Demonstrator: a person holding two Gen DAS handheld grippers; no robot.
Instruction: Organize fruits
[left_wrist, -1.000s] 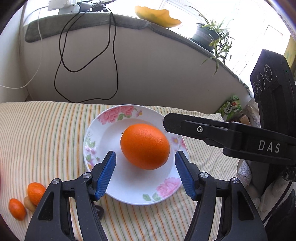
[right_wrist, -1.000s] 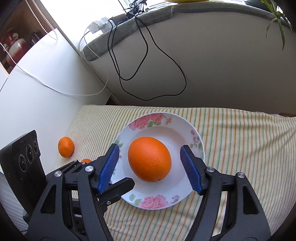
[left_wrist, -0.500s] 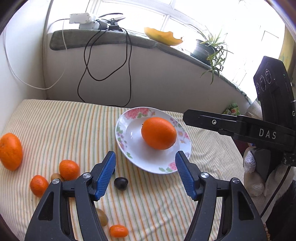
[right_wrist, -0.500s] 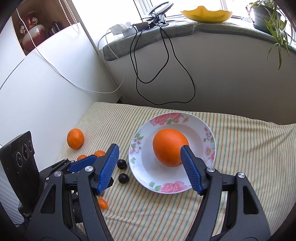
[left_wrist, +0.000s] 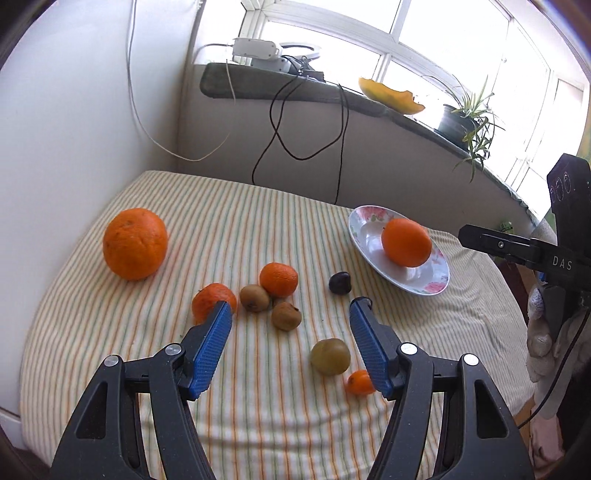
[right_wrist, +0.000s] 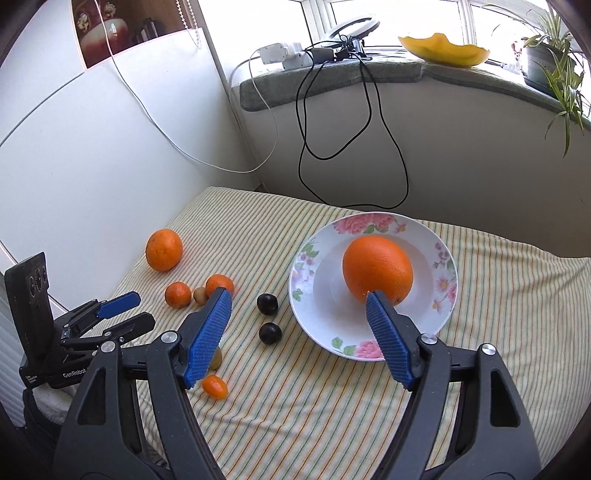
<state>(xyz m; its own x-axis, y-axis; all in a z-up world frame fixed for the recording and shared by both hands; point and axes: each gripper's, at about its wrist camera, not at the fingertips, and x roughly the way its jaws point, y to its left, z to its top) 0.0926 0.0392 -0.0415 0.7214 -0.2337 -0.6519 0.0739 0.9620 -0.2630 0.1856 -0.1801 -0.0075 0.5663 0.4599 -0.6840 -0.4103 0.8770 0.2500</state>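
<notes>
One large orange (right_wrist: 376, 269) sat in the well of the floral plate (right_wrist: 443, 295), so by my judgement the sorting was only begun. Left of the plate, on the striped cloth (right_wrist: 332, 398) of the bench, the rest lay loose. Two dark plums (right_wrist: 267, 304) were just beside its rim. Farther out lay two mandarins (left_wrist: 279, 279), small brown fruits (left_wrist: 254, 297) touching them, a yellow-green plum (left_wrist: 330, 356) and a kumquat (left_wrist: 359, 381). A second big orange (left_wrist: 135, 243) lay farthest from the plate, near the wall.

The left tool (left_wrist: 290, 339) hung over the small-fruit cluster, jaws spread wide and gripping nothing, probably placed there to choose a pick. The right tool (right_wrist: 297, 325) was likewise released and empty, poised near the plate's near-left rim, clear of the orange. Round fruit on soft cloth would likely roll if nudged.
</notes>
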